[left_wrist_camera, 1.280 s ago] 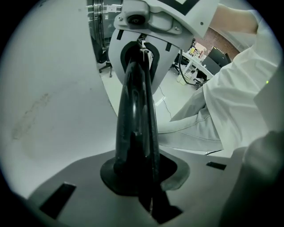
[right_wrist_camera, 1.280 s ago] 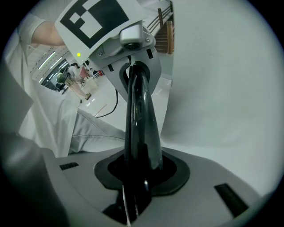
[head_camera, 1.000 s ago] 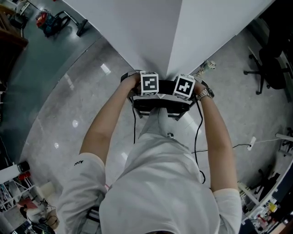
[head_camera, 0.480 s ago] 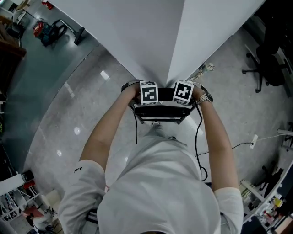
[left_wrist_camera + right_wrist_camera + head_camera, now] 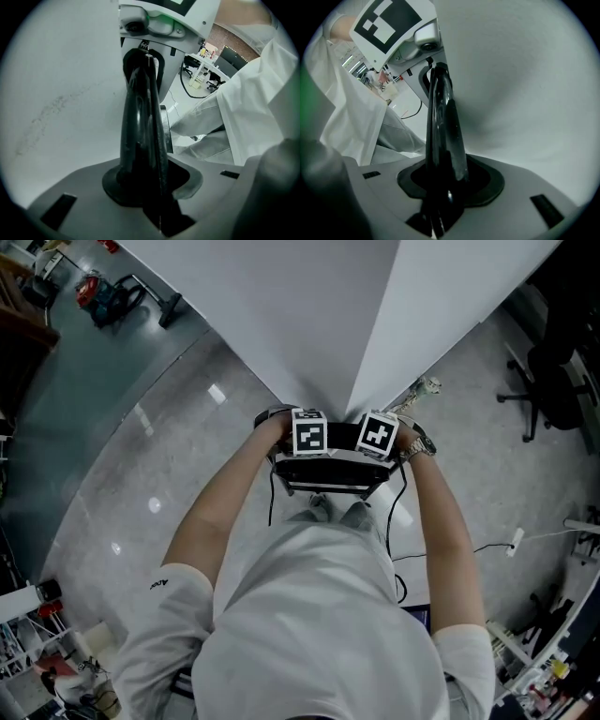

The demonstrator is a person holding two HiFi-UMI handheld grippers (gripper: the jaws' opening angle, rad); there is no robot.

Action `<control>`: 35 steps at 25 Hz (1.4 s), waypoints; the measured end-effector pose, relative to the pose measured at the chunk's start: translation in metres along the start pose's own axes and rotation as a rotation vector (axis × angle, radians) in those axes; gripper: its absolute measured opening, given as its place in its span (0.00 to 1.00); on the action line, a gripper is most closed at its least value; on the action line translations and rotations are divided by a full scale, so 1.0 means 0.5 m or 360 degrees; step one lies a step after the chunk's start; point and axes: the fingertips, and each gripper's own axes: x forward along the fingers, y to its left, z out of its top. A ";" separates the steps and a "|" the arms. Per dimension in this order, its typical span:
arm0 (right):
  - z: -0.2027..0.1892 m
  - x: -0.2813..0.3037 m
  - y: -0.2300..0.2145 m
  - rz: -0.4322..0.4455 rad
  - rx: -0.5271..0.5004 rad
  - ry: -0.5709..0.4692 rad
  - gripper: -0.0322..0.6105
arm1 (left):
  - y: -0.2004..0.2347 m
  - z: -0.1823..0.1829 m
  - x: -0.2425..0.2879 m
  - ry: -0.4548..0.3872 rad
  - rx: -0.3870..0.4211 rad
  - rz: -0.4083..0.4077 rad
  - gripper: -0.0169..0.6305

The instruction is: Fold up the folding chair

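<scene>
Both claws, the left gripper [image 5: 143, 70] and the right gripper [image 5: 439, 77], have just been opening and show narrow gaps with nothing visible between them. The flat black folded chair [image 5: 330, 486] stands against the white wall corner [image 5: 309, 315], directly beneath. Unheld, it might slide on the glossy grey floor [image 5: 141, 484] and topple.

Head view, item counts. 1 person [image 5: 319, 634] with 2 bare forearms [image 5: 223, 507] and 1 wristwatch [image 5: 424, 440] on the right wrist. 2 claws, the left claw [image 5: 309, 439] and the right claw [image 5: 377, 439], each topped by 1 marker cube, 2 cubes in all. 1 black folding chair [image 5: 328, 479] beneath them. 2 black cables [image 5: 272, 502]. 2 white wall panels [image 5: 281, 315] meeting in 1 corner. 1 office chair [image 5: 558, 381] on the floor [image 5: 169, 446].
</scene>
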 end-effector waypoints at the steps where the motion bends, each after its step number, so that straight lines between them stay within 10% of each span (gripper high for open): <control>1: 0.000 0.000 -0.001 0.0002 -0.0009 0.0001 0.28 | -0.001 -0.001 0.001 0.0000 0.0000 -0.0026 0.20; 11: 0.003 -0.004 -0.005 -0.0005 -0.0098 0.0057 0.28 | 0.018 -0.018 -0.047 0.0101 -0.0142 -0.0020 0.34; 16: -0.011 -0.003 -0.012 -0.0033 -0.0179 0.0028 0.28 | 0.044 0.023 -0.135 -0.0110 -0.0367 0.0220 0.38; 24: -0.006 -0.005 0.005 -0.0042 -0.0269 0.0004 0.28 | -0.021 0.031 -0.289 -0.0717 -0.0976 0.0910 0.37; 28: -0.001 -0.007 0.004 -0.0055 -0.0292 -0.0010 0.28 | -0.098 0.020 -0.300 -0.0670 -0.1294 0.1337 0.09; 35: -0.004 -0.008 0.002 -0.0050 -0.0271 0.0024 0.28 | -0.267 0.000 -0.273 -0.0879 -0.2166 0.1730 0.04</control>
